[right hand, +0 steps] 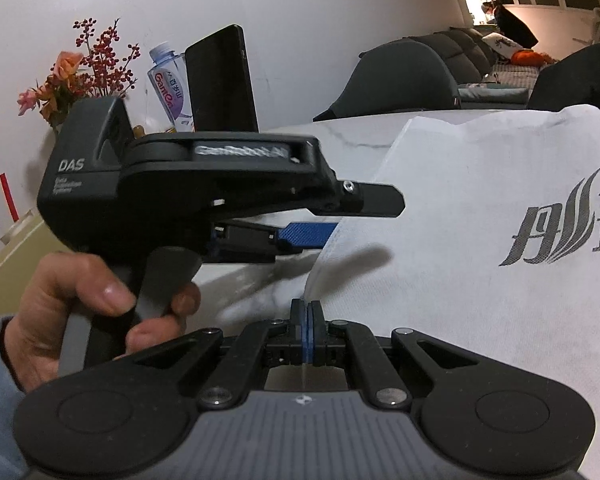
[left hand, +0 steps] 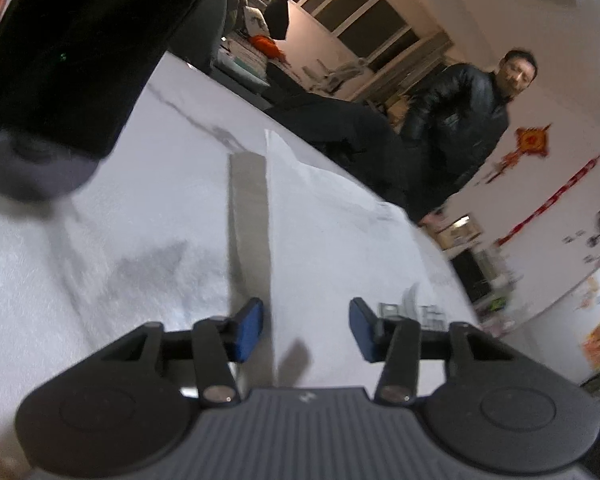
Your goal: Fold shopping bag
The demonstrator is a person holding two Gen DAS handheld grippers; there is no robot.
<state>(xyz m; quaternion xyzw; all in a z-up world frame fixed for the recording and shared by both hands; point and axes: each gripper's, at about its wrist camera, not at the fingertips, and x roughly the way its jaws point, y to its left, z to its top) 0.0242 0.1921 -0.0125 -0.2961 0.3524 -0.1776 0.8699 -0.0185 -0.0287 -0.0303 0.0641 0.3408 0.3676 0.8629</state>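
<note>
My left gripper (left hand: 306,330) hangs nearest, jaws apart over the white shopping bag (left hand: 332,216) spread flat on the marble counter (left hand: 148,200); rightward, my right gripper (right hand: 307,330) has jaws closed, pinching the bag's edge.

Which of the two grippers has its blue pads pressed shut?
The right gripper: its pads meet at the white shopping bag's edge. The left gripper shows a wide gap between its pads.
</note>
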